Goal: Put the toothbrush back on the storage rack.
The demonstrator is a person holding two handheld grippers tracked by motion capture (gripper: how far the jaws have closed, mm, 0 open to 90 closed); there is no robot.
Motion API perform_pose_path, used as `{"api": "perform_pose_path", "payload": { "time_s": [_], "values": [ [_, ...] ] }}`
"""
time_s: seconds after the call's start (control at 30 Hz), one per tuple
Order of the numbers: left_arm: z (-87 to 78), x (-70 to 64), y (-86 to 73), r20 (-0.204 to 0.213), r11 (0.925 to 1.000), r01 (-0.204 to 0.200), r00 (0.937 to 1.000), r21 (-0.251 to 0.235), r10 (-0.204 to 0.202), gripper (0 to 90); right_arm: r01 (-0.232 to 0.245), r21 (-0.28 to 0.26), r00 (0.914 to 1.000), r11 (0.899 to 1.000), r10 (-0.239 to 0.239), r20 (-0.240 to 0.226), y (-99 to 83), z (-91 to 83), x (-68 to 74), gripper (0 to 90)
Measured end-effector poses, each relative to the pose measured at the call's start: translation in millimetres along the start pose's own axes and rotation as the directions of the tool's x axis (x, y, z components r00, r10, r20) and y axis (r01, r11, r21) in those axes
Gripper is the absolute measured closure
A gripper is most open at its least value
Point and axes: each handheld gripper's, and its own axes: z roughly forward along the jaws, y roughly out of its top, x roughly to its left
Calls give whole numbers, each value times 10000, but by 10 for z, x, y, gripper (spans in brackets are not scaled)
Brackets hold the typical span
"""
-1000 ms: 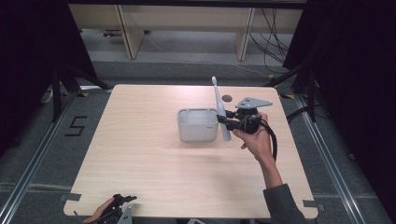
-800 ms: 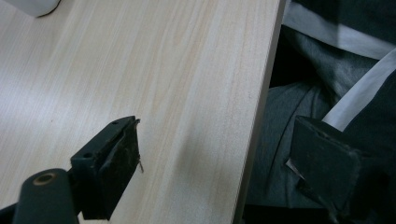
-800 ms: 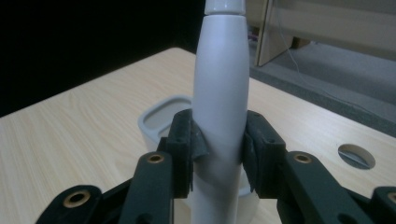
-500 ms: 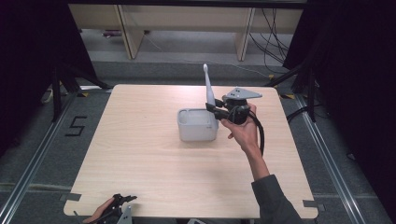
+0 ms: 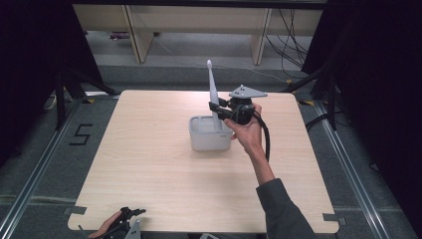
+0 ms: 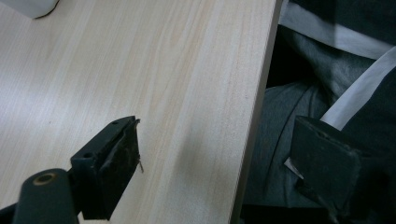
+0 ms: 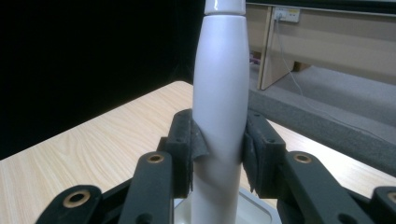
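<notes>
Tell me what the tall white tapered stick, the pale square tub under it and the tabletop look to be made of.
Tall white tapered stick: likely glossy plastic, smooth with soft highlights. Pale square tub: probably matte plastic, with even grey-white walls and rounded corners. Tabletop: light wood or wood-look laminate, with straight grain lines and little shine. Right gripper pads: seemingly soft black foam or rubber.

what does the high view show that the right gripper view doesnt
High view alone: the whole table, the hand with the right gripper, the full white toothbrush standing nearly upright in the white box, and the left gripper at the near edge.

Right gripper view alone: a close look at both pads pressed against the toothbrush handle, and a wall socket behind.

Both: toothbrush, box, tabletop, and the wooden furniture beyond.
</notes>
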Motion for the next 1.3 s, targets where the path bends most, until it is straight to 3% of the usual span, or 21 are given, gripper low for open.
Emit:
{"api": "perform_pose_path", "payload": {
  "time_s": [0.07,0.13,0.17,0.37,0.53,0.63,0.87,0.9,0.93,1.03,1.07,1.3],
  "values": [
    [3,-2,-1,10,10000,2,10000,-6,-2,154,-214,-25,9998,9998,214,34,-13,42,-1,669],
    [3,-3,-1,8,10000,0,10000,0,0,154,7,-164,9999,9999,-6,102,-17,66,-26,669],
    [3,-2,0,25,10000,-3,10000,-2,3,154,-222,-125,9997,9997,222,29,-33,110,-26,669],
    [4,-4,0,49,10000,-16,10000,5,16,154,-408,-347,9988,9986,417,259,-82,203,-53,668],
    [3,-4,0,56,10000,-18,10000,2,18,154,-682,-121,9965,9976,687,473,-151,297,-61,668],
    [12,-13,-4,47,10000,11,10000,-37,-11,154,-354,-95,9981,9993,359,495,-194,356,-59,668],
    [19,-17,-7,64,10000,14,10000,-57,-13,153,-392,29,9978,9992,390,536,-286,419,-38,667],
    [20,-18,-7,72,10000,16,10000,-56,-15,154,-596,49,9966,9982,592,577,-307,425,-25,667],
    [25,-20,-8,56,9999,28,10000,-116,-28,153,-387,17,9975,9993,385,594,-322,433,-36,667],
    [24,-19,-7,52,9999,17,10000,-124,-16,154,-454,99,9973,9989,448,590,-348,440,-22,667],
    [25,-19,-7,51,9999,18,10000,-122,-17,154,-692,227,9963,9973,679,530,-360,442,-6,667],
    [21,-19,-5,198,9999,-46,9998,101,43,154,6,317,9977,9995,-28,675,-414,471,41,667]
  ]
}}
